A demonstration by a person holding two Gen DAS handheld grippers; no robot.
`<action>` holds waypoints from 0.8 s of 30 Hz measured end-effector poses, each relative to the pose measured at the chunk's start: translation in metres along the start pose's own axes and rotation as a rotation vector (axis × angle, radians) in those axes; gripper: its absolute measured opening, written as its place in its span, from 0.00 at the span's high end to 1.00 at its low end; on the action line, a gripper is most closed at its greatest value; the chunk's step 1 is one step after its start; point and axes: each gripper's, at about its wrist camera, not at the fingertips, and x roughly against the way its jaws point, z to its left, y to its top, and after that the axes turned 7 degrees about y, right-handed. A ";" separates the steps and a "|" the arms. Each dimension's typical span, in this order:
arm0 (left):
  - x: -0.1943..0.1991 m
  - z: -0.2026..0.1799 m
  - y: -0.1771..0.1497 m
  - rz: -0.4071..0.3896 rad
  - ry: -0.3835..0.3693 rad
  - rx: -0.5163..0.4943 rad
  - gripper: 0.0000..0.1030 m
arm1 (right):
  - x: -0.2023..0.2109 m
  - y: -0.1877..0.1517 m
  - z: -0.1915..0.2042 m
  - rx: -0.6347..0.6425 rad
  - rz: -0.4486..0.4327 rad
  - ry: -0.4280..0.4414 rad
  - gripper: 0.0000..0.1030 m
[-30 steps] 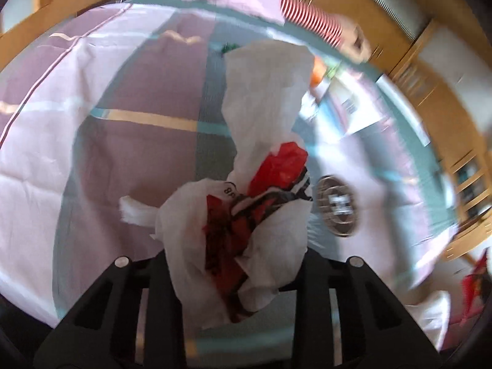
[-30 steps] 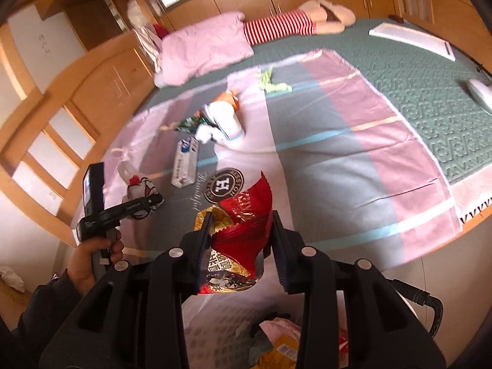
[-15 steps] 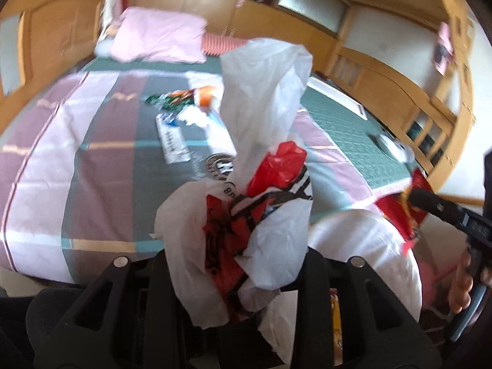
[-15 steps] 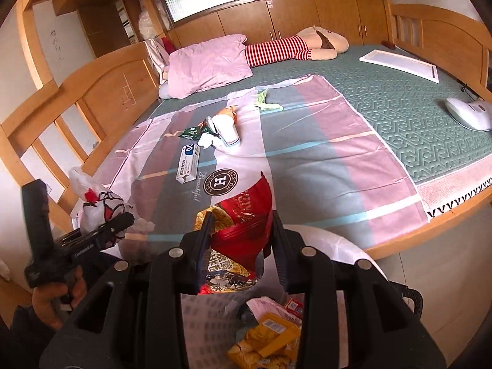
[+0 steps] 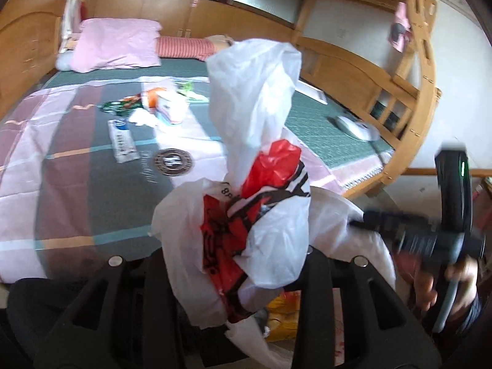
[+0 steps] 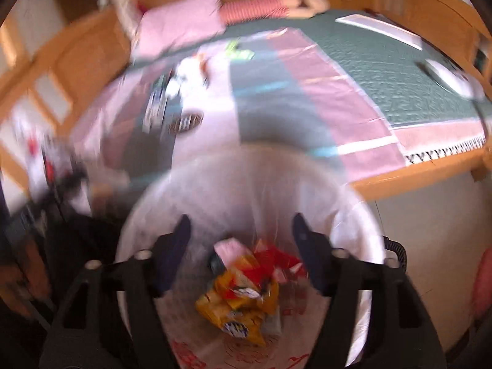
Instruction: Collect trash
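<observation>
My left gripper (image 5: 236, 264) is shut on a crumpled white and red plastic bag (image 5: 255, 190) and holds it at the bed's front edge, over the near rim of the trash bin (image 5: 347, 215). My right gripper (image 6: 241, 227) is open and empty above the white-lined trash bin (image 6: 363, 215). The red snack wrapper (image 6: 276, 261) lies inside the bin with yellow wrappers (image 6: 236, 301). The right gripper also shows, blurred, at the right of the left wrist view (image 5: 363, 218). More trash lies on the bed: a flat white wrapper (image 5: 123, 141), a round dark lid (image 5: 172, 162), and a small heap (image 5: 160, 104).
The bed has a pink and grey striped sheet (image 5: 70, 166), a green cover (image 5: 323, 129) and a pink pillow (image 5: 117, 43). Wooden bed frame (image 6: 430, 169) borders the bin. A white device (image 5: 353, 126) lies on the green cover.
My right gripper opened and dropped the red snack wrapper into the bin. My left gripper carried the plastic bag from over the bed toward the bin.
</observation>
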 end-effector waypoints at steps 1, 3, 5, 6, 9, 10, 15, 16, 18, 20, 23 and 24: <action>-0.001 -0.008 -0.002 0.000 -0.024 -0.025 0.63 | 0.012 0.006 -0.003 -0.022 -0.061 0.001 0.30; -0.003 -0.022 -0.008 0.004 -0.069 -0.079 0.62 | 0.042 0.014 -0.005 -0.041 -0.232 -0.032 0.26; -0.007 -0.040 -0.013 0.027 -0.121 -0.149 0.62 | 0.068 0.016 -0.001 -0.024 -0.382 -0.058 0.14; -0.010 -0.049 -0.017 0.043 -0.145 -0.181 0.62 | 0.079 0.015 0.001 -0.014 -0.448 -0.070 0.11; -0.023 -0.070 -0.030 0.103 -0.203 -0.258 0.58 | 0.097 0.015 0.004 0.009 -0.540 -0.087 0.05; -0.026 -0.075 -0.034 0.115 -0.214 -0.275 0.52 | 0.099 0.015 0.004 0.017 -0.553 -0.093 0.03; -0.019 -0.078 -0.035 0.051 -0.208 -0.271 0.11 | 0.096 0.013 0.006 0.032 -0.589 -0.155 0.03; -0.016 -0.075 -0.034 0.026 -0.207 -0.254 0.10 | 0.095 0.013 0.008 0.032 -0.602 -0.177 0.03; -0.012 -0.069 -0.031 -0.013 -0.203 -0.223 0.08 | 0.098 0.006 0.009 0.031 -0.658 -0.209 0.03; -0.006 -0.065 -0.028 -0.043 -0.195 -0.193 0.07 | 0.099 0.004 0.010 0.034 -0.690 -0.229 0.03; 0.001 -0.061 -0.025 -0.084 -0.205 -0.162 0.07 | 0.100 0.004 0.010 0.054 -0.697 -0.237 0.03; 0.004 -0.059 -0.022 -0.107 -0.209 -0.153 0.07 | 0.100 0.003 0.010 0.052 -0.693 -0.234 0.03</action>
